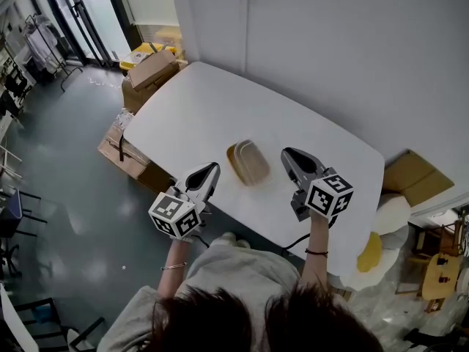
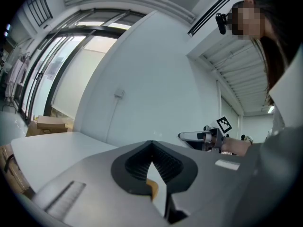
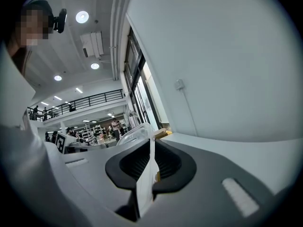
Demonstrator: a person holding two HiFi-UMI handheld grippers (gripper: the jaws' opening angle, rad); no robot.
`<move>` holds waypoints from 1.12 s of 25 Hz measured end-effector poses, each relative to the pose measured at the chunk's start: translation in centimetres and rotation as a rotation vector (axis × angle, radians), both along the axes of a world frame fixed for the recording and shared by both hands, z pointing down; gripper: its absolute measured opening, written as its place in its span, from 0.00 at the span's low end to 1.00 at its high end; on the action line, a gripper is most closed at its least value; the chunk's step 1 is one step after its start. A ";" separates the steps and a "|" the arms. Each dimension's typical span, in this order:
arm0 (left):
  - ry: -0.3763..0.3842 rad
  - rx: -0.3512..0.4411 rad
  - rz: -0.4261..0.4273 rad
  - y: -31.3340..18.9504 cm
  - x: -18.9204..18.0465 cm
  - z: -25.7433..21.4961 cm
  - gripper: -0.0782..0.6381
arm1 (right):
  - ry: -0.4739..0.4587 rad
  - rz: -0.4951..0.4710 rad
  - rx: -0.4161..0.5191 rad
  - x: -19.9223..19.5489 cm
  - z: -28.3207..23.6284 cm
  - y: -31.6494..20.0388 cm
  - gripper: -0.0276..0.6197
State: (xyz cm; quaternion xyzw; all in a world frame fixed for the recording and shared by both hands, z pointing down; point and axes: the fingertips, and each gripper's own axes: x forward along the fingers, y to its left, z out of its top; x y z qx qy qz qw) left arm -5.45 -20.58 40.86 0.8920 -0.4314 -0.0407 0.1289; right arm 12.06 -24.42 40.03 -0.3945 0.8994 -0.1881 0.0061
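Note:
A shallow tan container with a clear lid (image 1: 248, 162) lies on the white table (image 1: 190, 116), near its front edge. My left gripper (image 1: 212, 169) hovers just left of it, and my right gripper (image 1: 289, 154) just right of it. Both sets of jaws look shut with nothing held. In the left gripper view the left gripper (image 2: 151, 144) has its tips together; a sliver of the tan container (image 2: 152, 187) shows below them and the right gripper (image 2: 199, 136) beyond. In the right gripper view the right gripper (image 3: 151, 141) is closed, with the clear lid (image 3: 132, 135) just past its tips.
Cardboard boxes (image 1: 150, 72) stand on the floor off the table's far left corner, with more boxes (image 1: 124, 152) by its left side. A flat cardboard sheet (image 1: 414, 176) and a yellow round thing (image 1: 370, 251) lie to the right. A white wall (image 1: 330, 42) runs along the table's far side.

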 end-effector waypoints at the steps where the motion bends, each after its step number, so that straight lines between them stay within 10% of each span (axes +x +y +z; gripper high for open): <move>1: 0.000 0.003 0.000 0.1 0.1 0.0 0.09 | -0.003 -0.001 0.005 0.0 -0.1 0.1 0.11; 28: -0.014 -0.010 0.018 0.2 0.7 0.6 0.09 | 0.009 -0.036 0.004 -0.5 0.2 0.4 0.10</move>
